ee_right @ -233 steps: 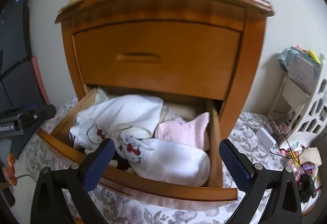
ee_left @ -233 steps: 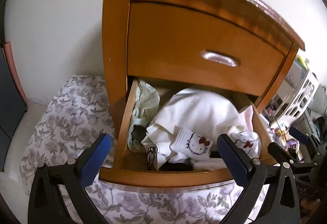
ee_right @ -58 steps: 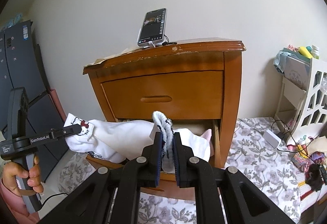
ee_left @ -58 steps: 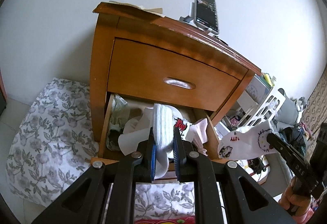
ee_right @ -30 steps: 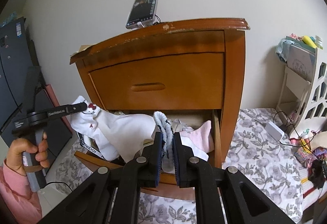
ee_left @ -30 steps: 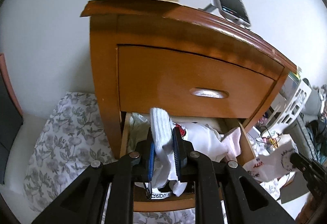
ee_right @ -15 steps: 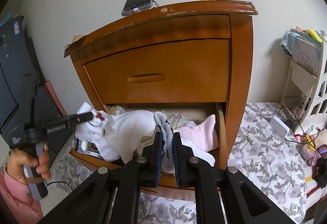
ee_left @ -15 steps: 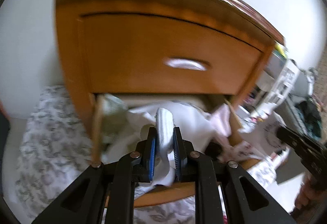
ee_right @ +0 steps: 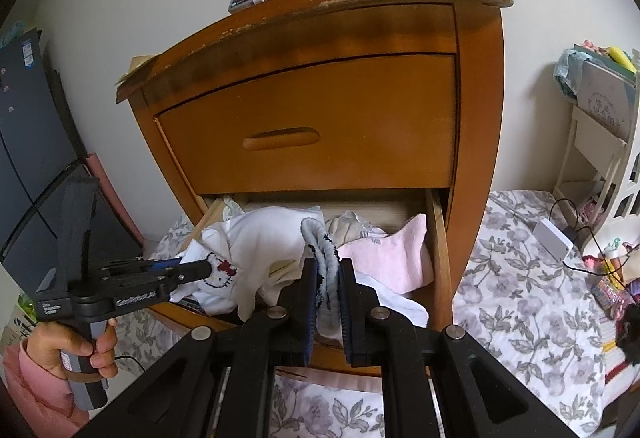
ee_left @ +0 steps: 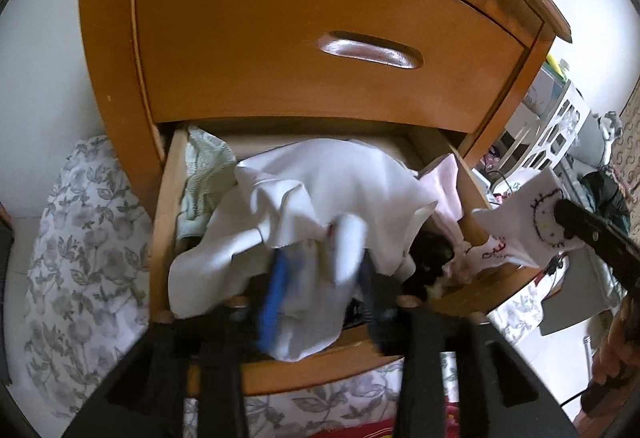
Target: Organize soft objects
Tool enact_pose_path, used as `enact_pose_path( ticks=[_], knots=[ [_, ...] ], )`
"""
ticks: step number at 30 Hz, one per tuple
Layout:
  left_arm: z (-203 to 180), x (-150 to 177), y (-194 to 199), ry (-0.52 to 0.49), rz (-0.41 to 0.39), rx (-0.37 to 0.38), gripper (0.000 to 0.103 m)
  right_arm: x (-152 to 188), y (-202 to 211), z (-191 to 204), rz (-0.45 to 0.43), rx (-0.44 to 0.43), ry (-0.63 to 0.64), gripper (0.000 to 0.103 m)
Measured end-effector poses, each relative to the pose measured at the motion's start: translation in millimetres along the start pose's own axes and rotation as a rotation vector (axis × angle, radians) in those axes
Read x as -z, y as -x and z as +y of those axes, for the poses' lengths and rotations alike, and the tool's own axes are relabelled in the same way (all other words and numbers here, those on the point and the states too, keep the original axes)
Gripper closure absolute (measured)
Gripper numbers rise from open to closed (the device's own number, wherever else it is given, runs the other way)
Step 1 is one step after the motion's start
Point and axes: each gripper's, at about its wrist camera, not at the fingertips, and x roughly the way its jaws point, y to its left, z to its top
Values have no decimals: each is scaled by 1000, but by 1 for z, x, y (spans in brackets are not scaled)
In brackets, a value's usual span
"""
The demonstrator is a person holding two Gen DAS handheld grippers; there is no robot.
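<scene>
The left gripper (ee_left: 320, 302) hovers low over the open wooden bottom drawer (ee_left: 320, 362), its blue pads opening around a white cartoon-print sock (ee_left: 340, 250) which sags between them, no longer pinched. To drop it cleanly, I'd let the jaws spread fully before lifting, so the cloth doesn't snag. Off to its right, the right gripper (ee_right: 326, 302) is clamped nearly shut on a second grey-white patterned sock (ee_right: 320, 250). Beyond both lies a heap of white and pink garments (ee_left: 328, 174), under the closed upper drawer (ee_left: 320, 38).
</scene>
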Motion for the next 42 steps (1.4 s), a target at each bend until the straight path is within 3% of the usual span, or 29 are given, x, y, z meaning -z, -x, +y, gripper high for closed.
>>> enact_pose_path(
  ticks=[10, 15, 22, 30, 35, 42],
  knots=[
    [-9, 1, 16, -64, -47, -93, 58, 3, -5, -3, 9, -3, -7, 92],
    [-21, -3, 24, -121, -87, -142, 53, 4, -8, -4, 14, -5, -7, 92],
    [-34, -3, 22, -160, -92, -119, 53, 5, -11, -4, 22, -6, -11, 92],
    [-33, 2, 5, -154, -37, -40, 90, 7, -13, -4, 27, -8, -14, 92],
    [-22, 4, 2, -89, -39, 23, 95, 7, -13, -4, 28, -8, -14, 92],
    [-12, 4, 4, -41, -63, 55, 95, 7, -13, -5, 21, -7, -20, 92]
  ],
)
